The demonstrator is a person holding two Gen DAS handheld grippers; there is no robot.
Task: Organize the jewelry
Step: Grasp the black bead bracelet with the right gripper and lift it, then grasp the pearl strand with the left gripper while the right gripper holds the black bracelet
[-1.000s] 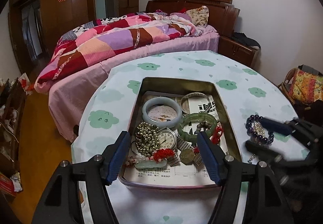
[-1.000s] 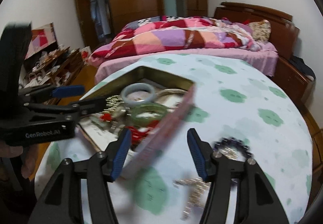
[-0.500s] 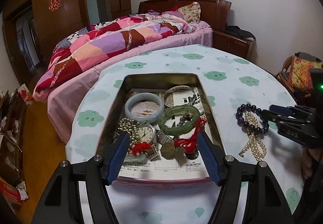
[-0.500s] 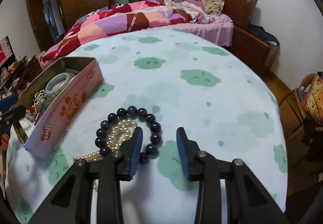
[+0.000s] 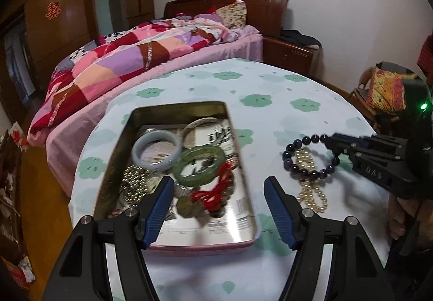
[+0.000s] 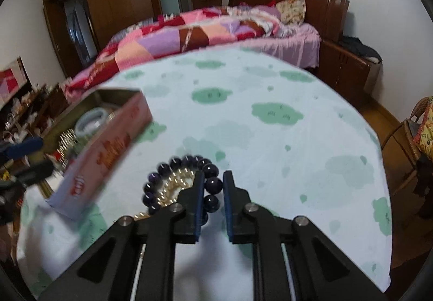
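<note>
A dark purple bead bracelet (image 6: pixel 186 181) lies on the table over a pearl strand (image 6: pixel 169 191). It also shows in the left wrist view (image 5: pixel 300 168), as does the pearl strand (image 5: pixel 311 192). My right gripper (image 6: pixel 212 181) has its fingers closed around the bracelet's right side; it also shows in the left wrist view (image 5: pixel 331 143). My left gripper (image 5: pixel 217 192) is open and empty over the near end of a pink tin (image 5: pixel 189 245) holding bangles, a watch, beads and a red tassel.
The round table (image 6: pixel 270 100) has a white cloth with green clouds. The tin (image 6: pixel 108 146) sits left of the bracelet. A bed (image 5: pixel 135 57) stands behind the table, and a wicker chair (image 6: pixel 416 135) at the right.
My right gripper has swung from the tin to the purple bracelet and closed on it. The left wrist view has shifted, showing more of the table to the right of the tin.
</note>
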